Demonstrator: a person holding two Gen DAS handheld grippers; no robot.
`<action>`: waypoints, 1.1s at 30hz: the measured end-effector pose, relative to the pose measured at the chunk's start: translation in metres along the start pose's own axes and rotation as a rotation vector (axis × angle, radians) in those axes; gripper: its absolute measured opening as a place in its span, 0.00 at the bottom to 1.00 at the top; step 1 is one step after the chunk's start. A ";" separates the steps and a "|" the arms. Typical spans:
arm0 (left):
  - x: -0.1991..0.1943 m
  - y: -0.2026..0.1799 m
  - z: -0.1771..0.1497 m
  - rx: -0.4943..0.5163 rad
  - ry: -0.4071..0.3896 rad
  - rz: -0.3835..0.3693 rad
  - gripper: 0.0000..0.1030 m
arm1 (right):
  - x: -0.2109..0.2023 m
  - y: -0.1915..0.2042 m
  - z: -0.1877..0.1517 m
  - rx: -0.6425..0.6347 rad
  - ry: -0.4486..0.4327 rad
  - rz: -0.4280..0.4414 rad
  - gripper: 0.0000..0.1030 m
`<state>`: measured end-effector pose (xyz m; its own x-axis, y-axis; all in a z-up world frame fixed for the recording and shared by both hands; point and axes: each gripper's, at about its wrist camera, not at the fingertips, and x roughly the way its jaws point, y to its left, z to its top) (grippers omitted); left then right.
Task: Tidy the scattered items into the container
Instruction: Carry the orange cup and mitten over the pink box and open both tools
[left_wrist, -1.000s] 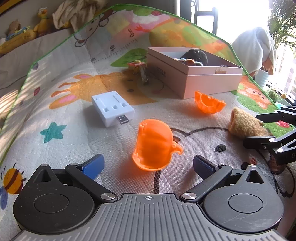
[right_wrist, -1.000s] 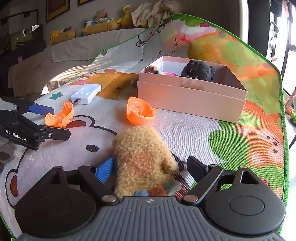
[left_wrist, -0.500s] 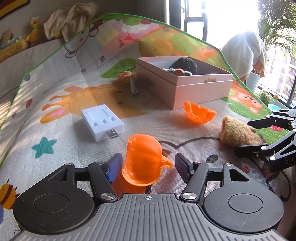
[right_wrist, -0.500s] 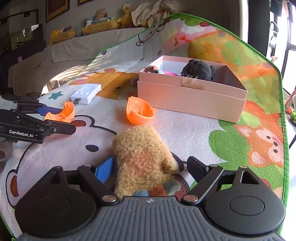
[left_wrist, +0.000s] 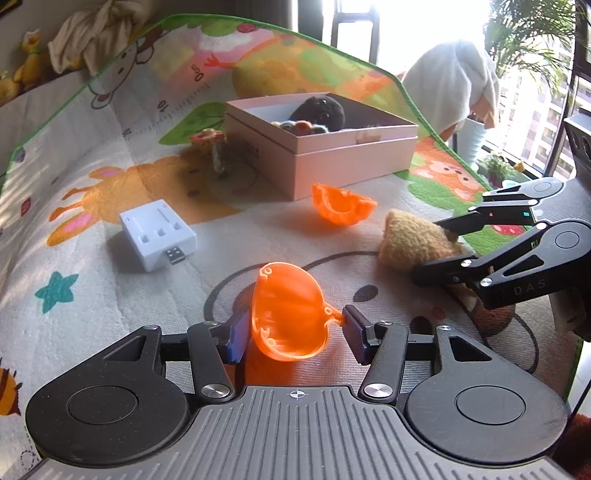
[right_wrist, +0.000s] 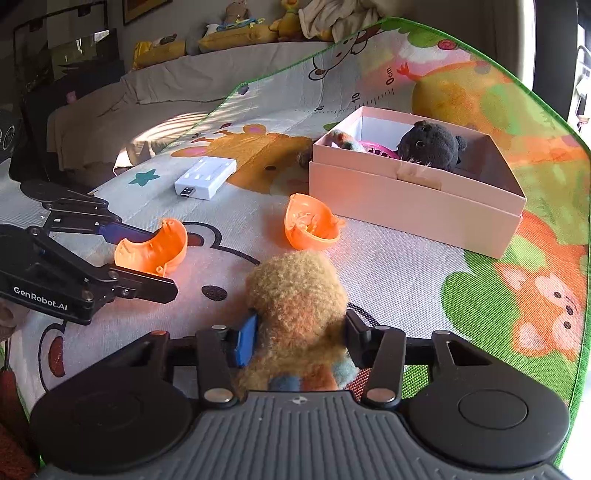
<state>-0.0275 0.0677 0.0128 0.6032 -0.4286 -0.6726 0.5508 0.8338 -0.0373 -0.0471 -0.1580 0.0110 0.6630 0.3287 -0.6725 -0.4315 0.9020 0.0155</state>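
Note:
On the play mat, my left gripper (left_wrist: 295, 338) has its jaws closing on an orange plastic shell half (left_wrist: 288, 317), and both blue pads touch its sides. My right gripper (right_wrist: 299, 334) is closing on a fuzzy tan plush toy (right_wrist: 295, 291), which is squeezed between the pads. Seen from the right wrist, the left gripper (right_wrist: 159, 258) clasps the same shell (right_wrist: 151, 251). A second orange shell half (right_wrist: 310, 225) lies open side up in front of the pink box (right_wrist: 406, 206). The box holds a black plush (right_wrist: 430, 144) and other small toys.
A white USB block (left_wrist: 157, 236) lies left of the shells. A small mushroom-like toy (left_wrist: 208, 138) stands by the box's left corner. The mat's green edge (right_wrist: 576, 332) runs close on the right. A draped sofa (right_wrist: 110, 110) is behind, and a window with plants (left_wrist: 517, 44) lies beyond.
The left jaws came in from wide open around the orange shell, which now sits between the pads. The right jaws closed in on the plush toy. Neither hand travelled much.

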 end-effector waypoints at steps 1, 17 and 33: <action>0.000 -0.003 0.001 0.004 0.003 -0.011 0.56 | -0.003 0.001 0.000 -0.008 -0.002 -0.001 0.44; 0.015 -0.030 0.074 0.137 -0.090 -0.051 0.56 | -0.036 -0.073 0.063 0.097 -0.169 -0.046 0.43; 0.152 0.017 0.231 0.139 -0.144 -0.144 0.68 | 0.076 -0.217 0.184 0.340 -0.222 -0.049 0.72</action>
<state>0.2070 -0.0634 0.0813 0.5833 -0.5932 -0.5548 0.7053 0.7088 -0.0164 0.2096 -0.2775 0.0925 0.8096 0.3024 -0.5031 -0.1945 0.9469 0.2561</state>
